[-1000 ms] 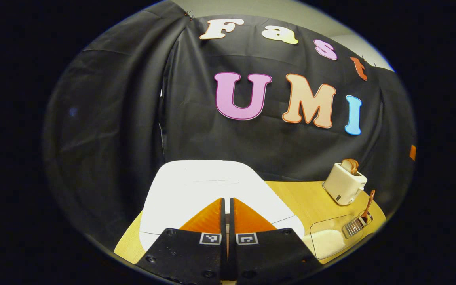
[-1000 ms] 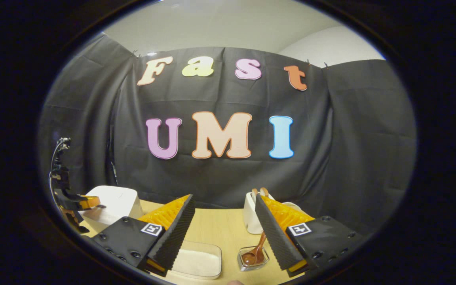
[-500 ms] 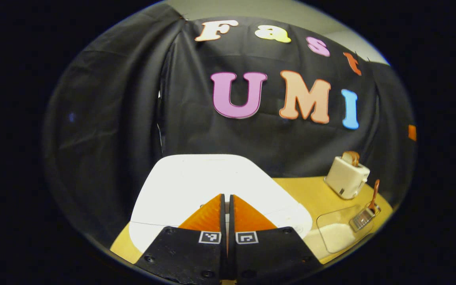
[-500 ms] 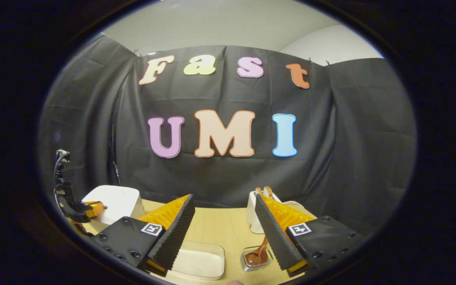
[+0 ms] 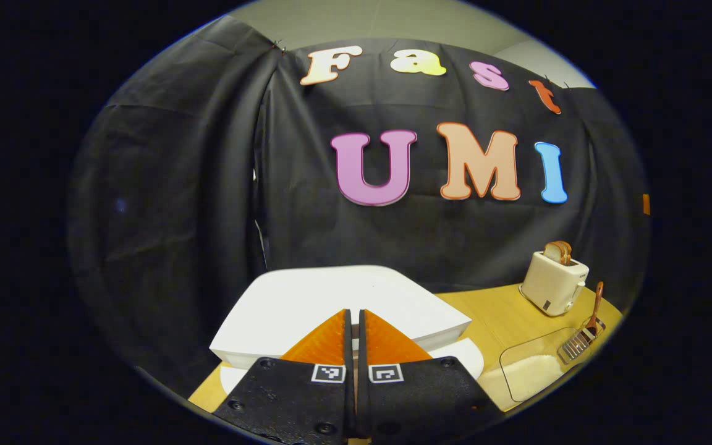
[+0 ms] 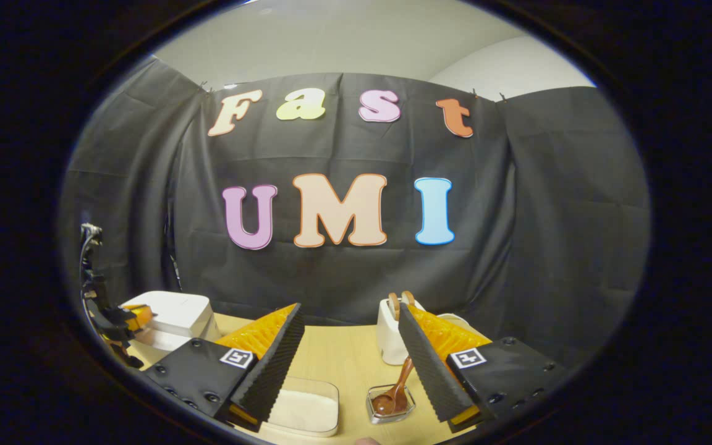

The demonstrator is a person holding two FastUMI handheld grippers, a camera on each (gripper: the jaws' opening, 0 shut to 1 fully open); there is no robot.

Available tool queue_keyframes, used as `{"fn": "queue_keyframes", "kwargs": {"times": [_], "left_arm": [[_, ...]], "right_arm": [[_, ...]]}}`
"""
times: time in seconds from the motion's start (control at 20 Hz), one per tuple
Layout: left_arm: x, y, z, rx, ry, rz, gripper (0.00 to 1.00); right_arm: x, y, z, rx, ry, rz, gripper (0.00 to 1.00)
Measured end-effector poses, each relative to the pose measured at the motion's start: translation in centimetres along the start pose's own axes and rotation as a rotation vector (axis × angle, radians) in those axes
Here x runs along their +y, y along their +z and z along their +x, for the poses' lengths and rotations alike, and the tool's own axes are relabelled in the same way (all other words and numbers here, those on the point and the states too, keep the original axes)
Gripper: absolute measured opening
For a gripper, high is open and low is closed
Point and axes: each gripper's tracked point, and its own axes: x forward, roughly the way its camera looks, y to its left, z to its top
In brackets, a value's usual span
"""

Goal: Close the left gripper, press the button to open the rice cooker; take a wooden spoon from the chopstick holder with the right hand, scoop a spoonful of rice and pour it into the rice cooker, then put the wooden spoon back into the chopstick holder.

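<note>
Since the lid of the rice cooker (image 5: pixel 337 306) is lifted a little at the front, with a gap under its edge, the button step looks about done, and I think the spoon step comes next. In the left gripper view the left gripper (image 5: pixel 353 315) sits at the bottom middle of the frame with its two fingers pressed together and nothing between them. Its tips point at the front of the white cooker, which sits just above them in the frame; I cannot tell if they touch it.

In the right gripper view the right gripper (image 6: pixel 350 318) is at the bottom of the frame with its fingers spread wide and empty. The wooden spoon (image 6: pixel 395 390) stands tilted in the chopstick holder (image 6: pixel 391 405), low in the frame and right of the middle, just beside the inner edge of the right-hand finger. The clear box of rice (image 6: pixel 303 411) lies at the bottom middle, between the two fingers and close to the left-hand one. The toaster (image 6: pixel 391 330) stands behind the holder. The cooker is far off at the lower left of this frame, with the left gripper at its side.

I think the next move is to bring the open fingers around the spoon handle and pinch it gently, then lift it straight up so the small holder does not tip
</note>
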Motion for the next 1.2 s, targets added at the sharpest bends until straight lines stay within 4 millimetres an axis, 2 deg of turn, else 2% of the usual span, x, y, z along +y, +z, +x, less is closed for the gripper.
{"fn": "queue_keyframes", "kwargs": {"times": [0.15,0.35,0.45,0.55,0.65,0.7,0.75,0.9,1.05,1.1,1.2], "left_arm": [[0.6,3.1,0.8,-0.037,0.008,-0.012,0.00],[1.2,6.6,0.2,-0.115,0.034,0.005,0.00],[0.6,8.0,-0.4,-0.152,0.027,0.020,0.00],[0.1,9.3,-1.2,-0.181,0.019,0.018,0.04],[-0.8,11.6,-2.3,-0.237,-0.005,0.024,0.05],[-1.5,12.4,-2.7,-0.254,-0.023,0.032,0.09],[-2.0,12.9,-3.3,-0.265,-0.037,0.038,0.24],[-3.9,14.7,-4.7,-0.291,-0.073,0.027,0.53],[-5.3,15.1,-6.4,-0.290,-0.083,-0.007,0.90],[-5.8,15.1,-6.9,-0.286,-0.082,-0.012,0.94],[-6.1,15.0,-7.8,-0.279,-0.072,-0.018,0.95]], "right_arm": [[-0.3,0.1,0.4,-0.004,0.003,0.008,0.95],[-0.7,0.4,0.7,-0.016,0.009,0.013,0.95],[-1.1,0.6,0.9,-0.019,0.008,0.018,0.95],[-1.4,0.6,1.4,-0.022,0.009,0.021,0.95],[-1.8,0.7,1.7,-0.031,0.007,0.018,0.95],[-2.1,0.6,1.9,-0.034,0.004,0.013,0.95],[-2.5,0.6,2.2,-0.036,0.002,0.007,0.95],[-3.6,0.3,3.0,-0.037,-0.006,0.007,0.95],[-4.7,-0.5,4.5,-0.027,0.001,0.018,1.00],[-5.1,-1.1,5.1,-0.013,0.006,0.023,0.99],[-6.2,-2.7,6.3,0.022,0.007,0.039,0.97]]}}
